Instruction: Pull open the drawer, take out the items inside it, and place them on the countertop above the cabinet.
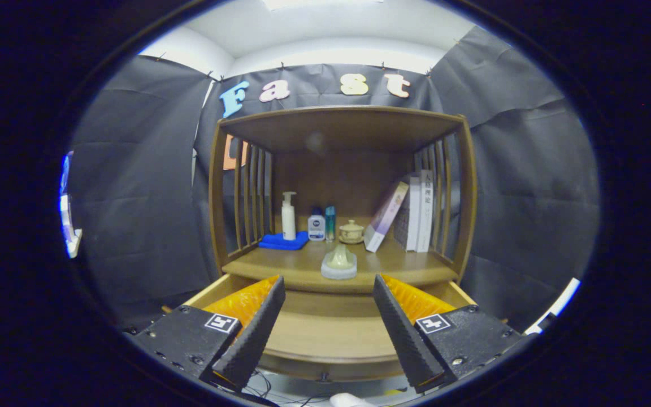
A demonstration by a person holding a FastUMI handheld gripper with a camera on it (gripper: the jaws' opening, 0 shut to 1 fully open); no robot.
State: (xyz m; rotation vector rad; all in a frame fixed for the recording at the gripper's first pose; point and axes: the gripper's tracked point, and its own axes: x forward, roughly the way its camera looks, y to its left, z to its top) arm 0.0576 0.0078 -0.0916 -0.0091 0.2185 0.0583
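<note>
A wooden cabinet [341, 121] stands against the black cloth wall, seen from just in front and slightly above its pulled-out drawer [328, 333]. The gripper [329, 285] hangs over the open drawer with its two fingers spread wide and nothing between them; the drawer's pale wooden floor shows in the gap.

One item sits on the countertop [303, 263] near its front edge, just beyond the fingertips and between them: a small pale lidded dish [339, 262] on a grey base.

Further back on the same surface, counted from left to right:
- one folded blue cloth [283, 241], lying flat
- one white pump bottle [288, 216], standing at the cloth's right end
- one short white bottle with a dark label [316, 227]
- one slim teal bottle [330, 223], just beside it
- one small cream lidded cup [351, 231]
- three books: one leaning book [386, 216] tilted against two upright books [419, 212]

The slatted sides (vertical wooden bars on left and right) and a top shelf close in the countertop, so the way in is from the front. Bare wood lies open to either side of the dish along the front edge. The drawer's rounded front rim lies below the fingers.
</note>
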